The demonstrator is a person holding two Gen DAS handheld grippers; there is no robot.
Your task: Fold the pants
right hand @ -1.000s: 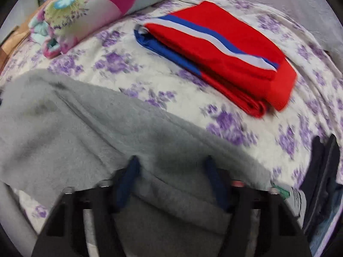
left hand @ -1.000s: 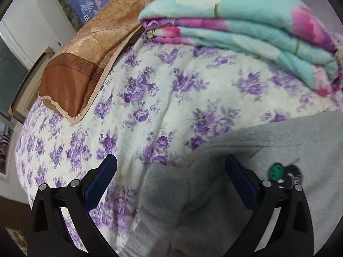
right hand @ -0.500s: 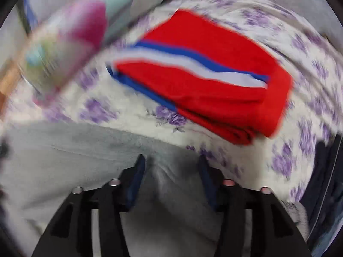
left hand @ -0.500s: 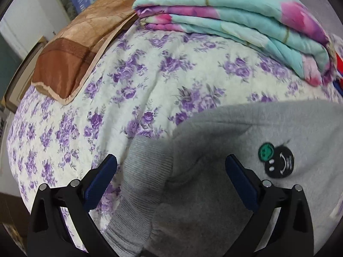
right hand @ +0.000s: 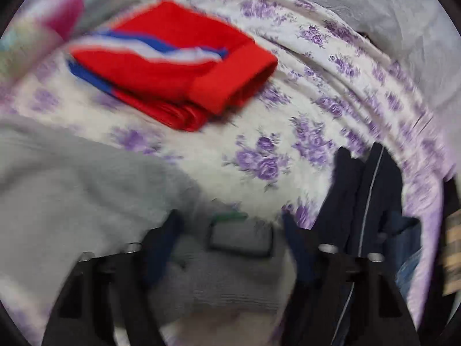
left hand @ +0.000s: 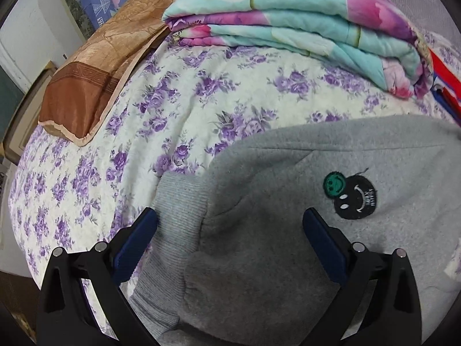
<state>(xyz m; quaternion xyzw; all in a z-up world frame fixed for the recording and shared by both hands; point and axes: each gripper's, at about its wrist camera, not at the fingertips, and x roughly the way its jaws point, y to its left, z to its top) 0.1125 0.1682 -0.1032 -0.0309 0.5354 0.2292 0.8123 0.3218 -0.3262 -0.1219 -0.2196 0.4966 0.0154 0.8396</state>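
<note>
Grey fleece pants (left hand: pixel 288 178) lie on the bed, with a black and green smiley patch (left hand: pixel 350 193) and a ribbed cuff (left hand: pixel 178 201) at their left end. My left gripper (left hand: pixel 230 225) is open, its blue-padded jaws wide apart over the cuff end, holding nothing. In the blurred right wrist view the same pants (right hand: pixel 72 190) fill the lower left, with a ribbed band and a label (right hand: pixel 240 235) between the jaws. My right gripper (right hand: pixel 230 225) is open over that band.
The bed has a white sheet with purple flowers (left hand: pixel 161 109). A folded teal floral quilt (left hand: pixel 302 20) and a brown pillow (left hand: pixel 95 66) lie at the back. Folded red pants with a blue-white stripe (right hand: pixel 178 66) lie beyond. Dark clothes (right hand: pixel 366 201) lie at the right.
The left gripper stayed open and drew back, so more of the pants and the patch show. The right gripper opened wider and swung right; the pants' ribbed band now lies between its jaws.
</note>
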